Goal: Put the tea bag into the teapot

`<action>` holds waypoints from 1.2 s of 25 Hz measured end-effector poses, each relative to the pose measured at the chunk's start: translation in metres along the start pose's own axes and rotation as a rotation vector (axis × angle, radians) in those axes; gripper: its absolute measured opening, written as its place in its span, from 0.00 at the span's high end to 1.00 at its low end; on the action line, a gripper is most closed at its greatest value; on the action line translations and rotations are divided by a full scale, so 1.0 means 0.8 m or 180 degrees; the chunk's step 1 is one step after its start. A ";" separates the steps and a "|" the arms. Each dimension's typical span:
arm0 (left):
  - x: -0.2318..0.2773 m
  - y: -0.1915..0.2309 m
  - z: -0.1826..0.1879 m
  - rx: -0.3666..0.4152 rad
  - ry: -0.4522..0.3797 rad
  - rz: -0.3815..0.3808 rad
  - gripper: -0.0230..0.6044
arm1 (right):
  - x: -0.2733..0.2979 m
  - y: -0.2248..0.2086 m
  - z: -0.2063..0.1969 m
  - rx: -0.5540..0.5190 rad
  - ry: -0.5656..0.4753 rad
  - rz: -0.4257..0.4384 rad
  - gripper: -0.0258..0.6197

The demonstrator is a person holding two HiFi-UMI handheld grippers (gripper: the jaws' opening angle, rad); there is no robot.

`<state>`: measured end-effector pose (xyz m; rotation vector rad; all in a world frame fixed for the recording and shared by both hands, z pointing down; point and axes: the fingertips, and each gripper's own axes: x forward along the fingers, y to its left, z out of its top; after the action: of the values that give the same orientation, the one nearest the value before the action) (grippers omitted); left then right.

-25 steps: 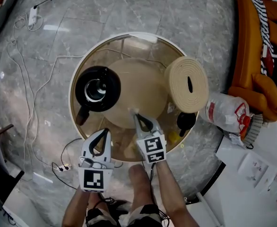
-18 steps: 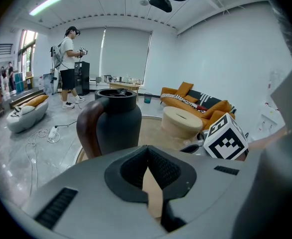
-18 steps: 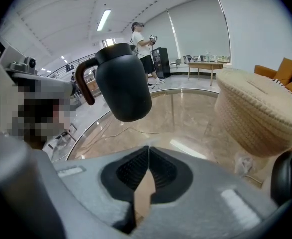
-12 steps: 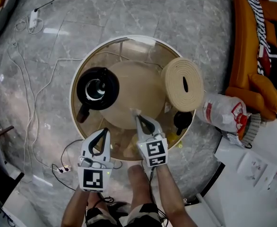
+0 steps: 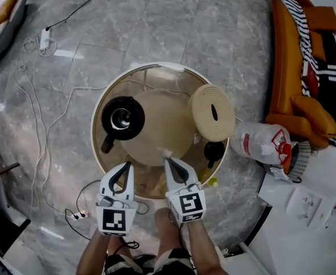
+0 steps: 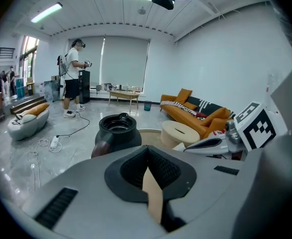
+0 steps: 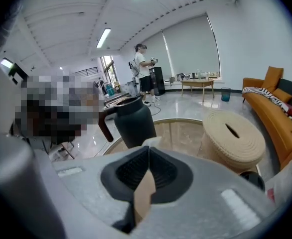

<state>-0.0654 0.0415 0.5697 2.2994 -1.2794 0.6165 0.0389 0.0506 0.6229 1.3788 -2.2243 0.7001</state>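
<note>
Tea bag [image 5: 164, 152] — nipped btw right gripper [image 5: 167, 157] tips

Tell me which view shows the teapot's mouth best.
Head view. It looks straight down into the teapot, so the whole rim and the inside show. The left gripper view catches the rim at a shallow angle, with the base out of sight. The right gripper view shows its side and handle, the mouth nearly edge-on.

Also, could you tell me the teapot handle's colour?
Brown; the handle shows best in the right gripper view.
</note>
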 end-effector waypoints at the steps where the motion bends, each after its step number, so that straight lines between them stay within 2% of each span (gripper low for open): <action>1: -0.004 0.002 0.004 0.0081 -0.0033 -0.0011 0.94 | -0.005 0.006 0.011 -0.0007 -0.0045 0.0014 0.96; 3: -0.011 0.008 0.011 0.0155 -0.0078 -0.0011 0.94 | -0.014 0.019 0.033 -0.0041 -0.0137 0.0042 0.96; 11: -0.045 0.034 0.059 -0.0036 -0.0130 0.0136 0.94 | -0.036 0.062 0.114 -0.0219 -0.0387 0.0125 0.96; 16: -0.064 0.061 0.093 0.0278 -0.0279 0.0184 0.94 | -0.040 0.080 0.159 -0.0253 -0.0497 0.0162 0.96; 21: -0.077 0.084 0.125 0.0059 -0.0332 0.0313 0.94 | -0.029 0.091 0.199 -0.0281 -0.0565 0.0177 0.96; 24: -0.077 0.100 0.135 0.0077 -0.0358 0.0359 0.94 | -0.015 0.094 0.220 -0.0317 -0.0609 0.0203 0.96; 27: -0.072 0.116 0.137 0.0221 -0.0400 0.0385 0.94 | 0.003 0.096 0.233 -0.0390 -0.0655 0.0243 0.96; 30: -0.066 0.127 0.138 0.0053 -0.0395 0.0446 0.94 | 0.026 0.096 0.236 -0.0446 -0.0663 0.0277 0.96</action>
<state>-0.1602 -0.0340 0.4665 2.3069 -1.5089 0.5392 -0.0569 -0.0514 0.4728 1.3455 -2.4557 0.4353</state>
